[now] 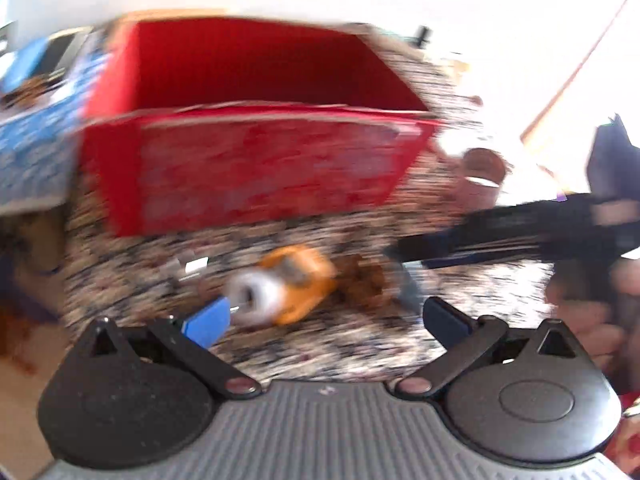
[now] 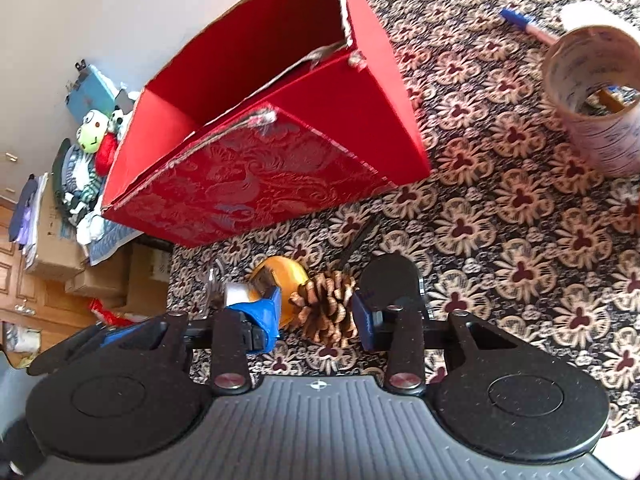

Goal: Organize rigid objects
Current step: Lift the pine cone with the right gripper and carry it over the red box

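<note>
An open red box (image 2: 256, 168) stands on the patterned cloth; it also shows in the blurred left wrist view (image 1: 256, 136). In front of it lie an orange object with a white end (image 2: 276, 280) and a pine cone (image 2: 326, 308). My right gripper (image 2: 316, 316) is open, its blue pads either side of the pine cone, touching or nearly so. My left gripper (image 1: 324, 320) is open just short of the orange object (image 1: 296, 284); the pine cone (image 1: 364, 280) lies beside it. The right gripper's black body (image 1: 520, 228) reaches in from the right.
A roll of clear tape (image 2: 596, 100) stands at the right, with a blue-capped pen (image 2: 524, 26) behind it. Beyond the table's left edge are cardboard boxes (image 2: 104, 276), plush toys (image 2: 96, 140) and a wooden cabinet. A brown cup-like thing (image 1: 482, 172) is right of the box.
</note>
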